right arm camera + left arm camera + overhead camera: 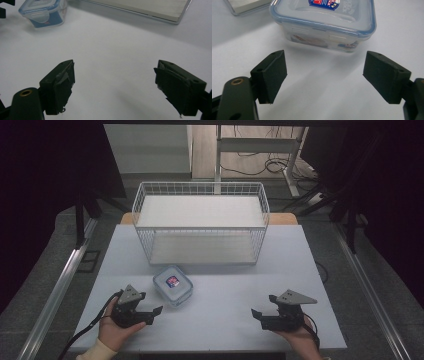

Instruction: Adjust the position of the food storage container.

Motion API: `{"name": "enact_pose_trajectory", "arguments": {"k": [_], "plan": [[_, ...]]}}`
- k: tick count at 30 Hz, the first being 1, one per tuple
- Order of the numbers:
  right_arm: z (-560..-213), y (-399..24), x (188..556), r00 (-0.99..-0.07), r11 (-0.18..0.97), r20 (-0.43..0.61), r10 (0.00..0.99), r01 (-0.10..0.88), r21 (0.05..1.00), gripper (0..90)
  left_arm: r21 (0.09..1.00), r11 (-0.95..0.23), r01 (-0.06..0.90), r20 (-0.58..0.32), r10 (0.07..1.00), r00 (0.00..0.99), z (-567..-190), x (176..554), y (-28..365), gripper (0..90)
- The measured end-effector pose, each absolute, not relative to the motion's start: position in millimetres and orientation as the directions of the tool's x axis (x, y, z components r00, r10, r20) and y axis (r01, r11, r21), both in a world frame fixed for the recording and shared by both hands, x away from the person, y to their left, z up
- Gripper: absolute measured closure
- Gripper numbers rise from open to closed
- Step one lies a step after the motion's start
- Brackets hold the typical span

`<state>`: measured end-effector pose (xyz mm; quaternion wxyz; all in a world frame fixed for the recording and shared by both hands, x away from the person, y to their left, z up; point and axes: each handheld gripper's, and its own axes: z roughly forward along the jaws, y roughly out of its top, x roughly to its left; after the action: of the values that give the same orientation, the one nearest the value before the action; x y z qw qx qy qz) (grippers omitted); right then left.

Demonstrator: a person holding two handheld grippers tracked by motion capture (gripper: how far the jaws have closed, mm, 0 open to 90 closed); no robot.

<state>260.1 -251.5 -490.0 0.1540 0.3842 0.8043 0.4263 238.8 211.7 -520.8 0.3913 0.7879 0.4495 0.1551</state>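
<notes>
a: container (173, 285) sits on the white table (220, 320) just in front of the wire basket (200, 222), lid on

b: left gripper (154, 314) just beside it, jaws wide, nothing between; right gripper (258, 316) well apart, also gaping over bare tabletop near the front edge

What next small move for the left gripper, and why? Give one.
Probably ease the left gripper forward toward the box: its jaws stand open with nothing between them, and the lidded box sits on the table just ahead, untouched.
</notes>
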Motion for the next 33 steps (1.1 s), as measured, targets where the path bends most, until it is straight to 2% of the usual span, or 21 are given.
{"name": "enact_pose_trajectory", "arguments": {"k": [24,33], "plan": [[-488.9,-250.5,258.4,-0.645,0.355,0.052,0.762,0.483,0.8,16.8,0.762,-0.296,0.576,-0.101,0.824,0.558,-519.5,238.3,212.8,19.4],[-484.4,-249.4,255.5,-0.647,0.353,0.048,0.761,0.475,0.806,17.7,0.785,-0.237,0.573,-0.14,0.832,0.536,-505.8,235.9,218.3,20.0]]}}
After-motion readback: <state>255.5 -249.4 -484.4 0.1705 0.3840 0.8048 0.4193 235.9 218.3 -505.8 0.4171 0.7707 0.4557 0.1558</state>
